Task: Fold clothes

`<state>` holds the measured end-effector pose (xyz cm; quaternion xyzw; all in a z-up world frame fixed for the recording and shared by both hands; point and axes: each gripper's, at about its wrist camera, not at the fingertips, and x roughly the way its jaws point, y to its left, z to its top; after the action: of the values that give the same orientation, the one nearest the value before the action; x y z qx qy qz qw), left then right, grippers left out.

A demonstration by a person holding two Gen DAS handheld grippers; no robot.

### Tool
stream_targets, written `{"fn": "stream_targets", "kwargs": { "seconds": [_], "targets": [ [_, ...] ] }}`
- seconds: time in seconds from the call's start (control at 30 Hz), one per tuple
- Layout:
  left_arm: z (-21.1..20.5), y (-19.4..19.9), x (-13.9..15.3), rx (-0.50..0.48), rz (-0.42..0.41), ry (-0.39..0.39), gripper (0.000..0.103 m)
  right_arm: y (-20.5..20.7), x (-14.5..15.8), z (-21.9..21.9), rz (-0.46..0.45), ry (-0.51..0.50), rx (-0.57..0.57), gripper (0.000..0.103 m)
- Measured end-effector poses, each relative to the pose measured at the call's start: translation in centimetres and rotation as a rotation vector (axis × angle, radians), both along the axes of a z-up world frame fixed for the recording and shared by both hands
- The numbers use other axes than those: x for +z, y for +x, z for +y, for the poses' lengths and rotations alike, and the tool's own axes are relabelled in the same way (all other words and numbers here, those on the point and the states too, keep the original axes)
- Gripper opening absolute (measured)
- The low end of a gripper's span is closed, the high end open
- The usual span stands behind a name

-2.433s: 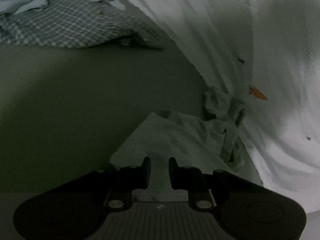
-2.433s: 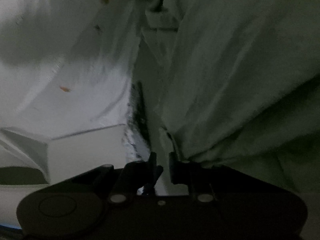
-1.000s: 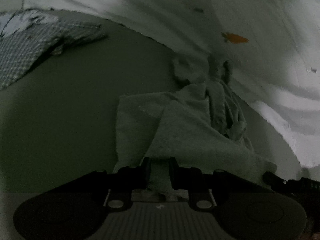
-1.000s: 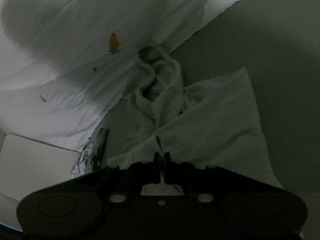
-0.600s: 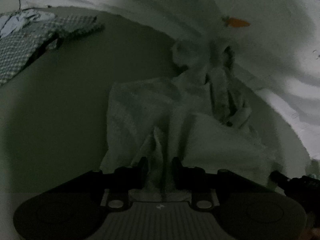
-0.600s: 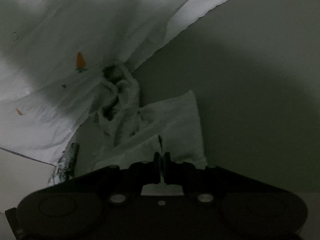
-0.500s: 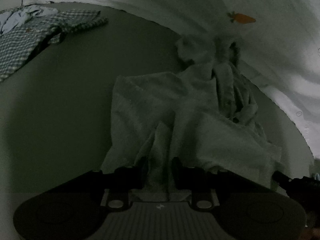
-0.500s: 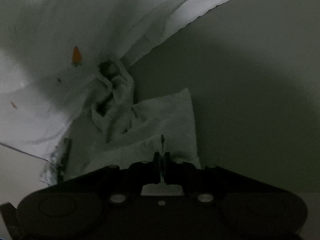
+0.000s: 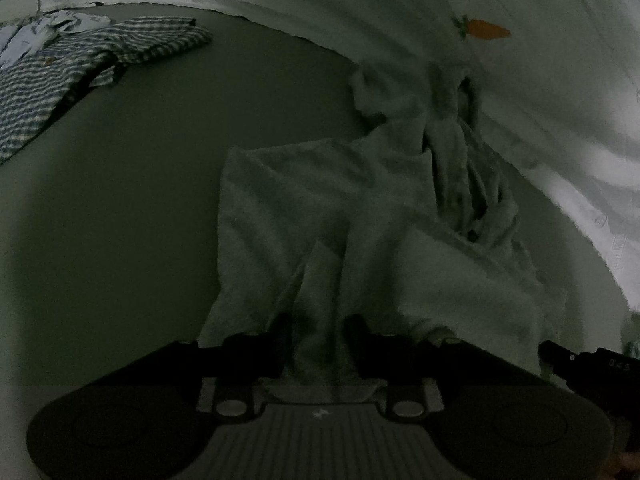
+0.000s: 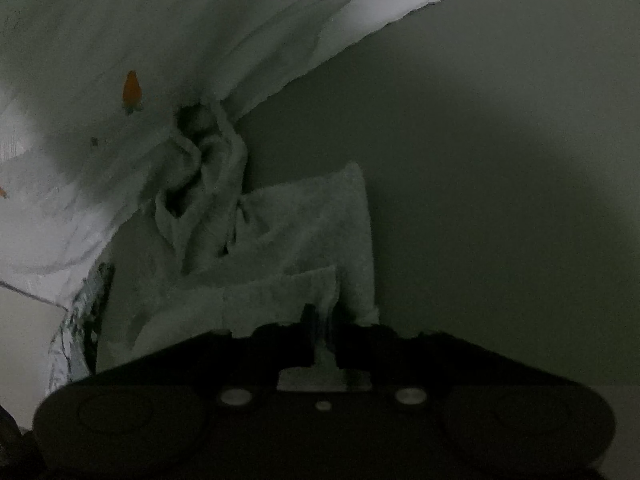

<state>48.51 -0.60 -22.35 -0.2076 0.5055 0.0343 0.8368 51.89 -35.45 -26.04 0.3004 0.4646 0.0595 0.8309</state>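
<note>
Surface: dim grey-green tabletop (image 9: 120, 220).
Left gripper (image 9: 318, 332): bottom centre, clenched on a towel (image 9: 320, 208) fold.
Right gripper (image 10: 322, 320): clamped on the towel's edge.
Towel: crumpled, mid-frame.
Farther: checked shirt (image 9: 60, 76) upper left; white sheet (image 9: 540, 80) upper right.

Left gripper (image 9: 318, 326) and right gripper (image 10: 323, 322) each pinch cloth between narrowly parted fingers.

My left wrist camera looks forward and down along the left gripper (image 9: 318, 330), close over the grey surface (image 9: 120, 220), facing its far edge where the white sheet (image 9: 560, 92) begins. My right wrist camera sits equally low behind the right gripper (image 10: 324, 322), facing that same edge. Both views share the crumpled towel (image 9: 340, 208) (image 10: 304, 224) and the sheet's orange carrot print (image 9: 488, 31) (image 10: 131, 89).
</note>
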Motion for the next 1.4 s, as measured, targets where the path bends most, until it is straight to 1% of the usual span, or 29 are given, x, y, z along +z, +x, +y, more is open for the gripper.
{"fn": "stream_targets", "kwargs": {
  "seconds": [0.03, 0.07, 0.1, 0.13, 0.17, 0.2, 0.23, 0.27, 0.3, 0.37, 0.43, 0.5, 0.57, 0.63, 0.7, 0.73, 0.77, 0.8, 0.87, 0.9, 0.97, 1.03, 1.07, 1.13, 1.23, 1.27, 1.3, 1.33, 1.4],
  "targets": [
    [0.1, 0.0, 0.2, 0.009, -0.004, -0.010, 0.037, 0.0, 0.5, 0.0, -0.019, -0.012, -0.001, 0.025],
    [0.3, 0.0, 0.6, 0.016, -0.012, -0.019, 0.037, 0.1, 1.0, 0.0, -0.036, -0.028, 0.001, 0.034],
    [0.4, 0.0, 0.9, 0.018, -0.021, -0.022, 0.038, 0.3, 1.5, 0.0, -0.052, -0.047, 0.003, 0.041],
    [0.5, 0.1, 1.3, 0.020, -0.032, -0.022, 0.039, 0.5, 2.0, 0.0, -0.068, -0.069, 0.006, 0.043],
    [0.7, 0.2, 1.8, 0.026, -0.048, -0.020, 0.040, 0.8, 2.4, 0.1, -0.084, -0.092, 0.010, 0.050],
    [0.9, 0.5, 2.3, 0.030, -0.064, -0.021, 0.042, 1.1, 2.8, 0.2, -0.100, -0.115, 0.017, 0.058],
    [1.1, 0.7, 2.7, 0.034, -0.080, -0.021, 0.044, 1.7, 3.1, 0.4, -0.114, -0.137, 0.029, 0.063],
    [1.3, 1.2, 3.1, 0.034, -0.093, -0.023, 0.046, 2.3, 3.3, 0.6, -0.128, -0.158, 0.046, 0.075],
    [1.4, 1.8, 3.5, 0.030, -0.105, -0.024, 0.048, 3.0, 3.5, 0.9, -0.142, -0.182, 0.064, 0.084],
    [1.6, 3.1, 4.2, 0.022, -0.128, -0.028, 0.054, 4.4, 3.8, 1.6, -0.169, -0.230, 0.102, 0.086],
    [1.5, 4.8, 4.7, -0.005, -0.147, -0.030, 0.067, 5.9, 4.0, 2.4, -0.189, -0.284, 0.140, 0.088],
    [1.1, 6.8, 5.0, -0.044, -0.162, -0.028, 0.074, 7.7, 3.9, 3.2, -0.207, -0.331, 0.161, 0.090],
    [0.2, 9.2, 5.2, -0.094, -0.171, 0.012, 0.077, 9.5, 3.6, 4.0, -0.217, -0.354, 0.180, 0.090],
    [-1.1, 11.6, 5.1, -0.154, -0.184, 0.077, 0.078, 11.4, 3.2, 4.8, -0.225, -0.370, 0.202, 0.088],
    [-2.4, 13.4, 4.9, -0.214, -0.202, 0.137, 0.078, 13.3, 2.9, 5.6, -0.231, -0.370, 0.225, 0.074],
    [-3.1, 14.2, 4.8, -0.242, -0.212, 0.163, 0.078, 14.1, 2.7, 5.9, -0.233, -0.367, 0.237, 0.069],
    [-3.8, 15.0, 4.6, -0.265, -0.222, 0.184, 0.078, 14.9, 2.5, 6.2, -0.235, -0.363, 0.248, 0.056],
    [-4.5, 15.9, 4.4, -0.287, -0.232, 0.202, 0.078, 15.6, 2.3, 6.5, -0.236, -0.358, 0.259, 0.047],
    [-5.6, 17.1, 3.9, -0.340, -0.261, 0.219, 0.078, 17.0, 1.8, 7.0, -0.237, -0.353, 0.283, 0.044],
    [-6.1, 17.7, 3.7, -0.370, -0.275, 0.225, 0.076, 17.6, 1.6, 7.3, -0.240, -0.352, 0.299, 0.039],
    [-7.1, 18.6, 3.1, -0.419, -0.281, 0.244, 0.067, 18.5, 1.1, 7.8, -0.239, -0.337, 0.327, 0.036],
    [-7.7, 19.5, 2.3, -0.450, -0.275, 0.252, 0.051, 19.2, 0.6, 8.2, -0.231, -0.318, 0.340, 0.036],
    [-7.9, 19.9, 1.8, -0.460, -0.269, 0.255, 0.048, 19.5, 0.4, 8.6, -0.229, -0.325, 0.346, 0.034],
    [-8.2, 20.7, 0.9, -0.470, -0.251, 0.259, 0.035, 19.6, 0.1, 9.4, -0.245, -0.378, 0.364, 0.032],
    [-8.4, 21.9, -0.3, -0.492, -0.206, 0.258, 0.035, 19.4, 0.2, 10.6, -0.271, -0.461, 0.404, 0.031],
    [-8.3, 22.0, -0.6, -0.486, -0.202, 0.255, 0.035, 19.3, 0.2, 10.9, -0.277, -0.492, 0.421, 0.025],
    [-8.2, 22.1, -0.9, -0.481, -0.198, 0.253, 0.029, 19.1, 0.3, 11.2, -0.286, -0.520, 0.445, 0.012],
    [-8.1, 22.3, -1.1, -0.473, -0.194, 0.249, 0.019, 19.0, 0.3, 11.5, -0.295, -0.536, 0.471, 0.007],
    [-7.3, 22.2, -1.1, -0.427, -0.191, 0.223, 0.012, 18.6, 0.7, 11.3, -0.306, -0.540, 0.458, 0.007]
  ]
}}
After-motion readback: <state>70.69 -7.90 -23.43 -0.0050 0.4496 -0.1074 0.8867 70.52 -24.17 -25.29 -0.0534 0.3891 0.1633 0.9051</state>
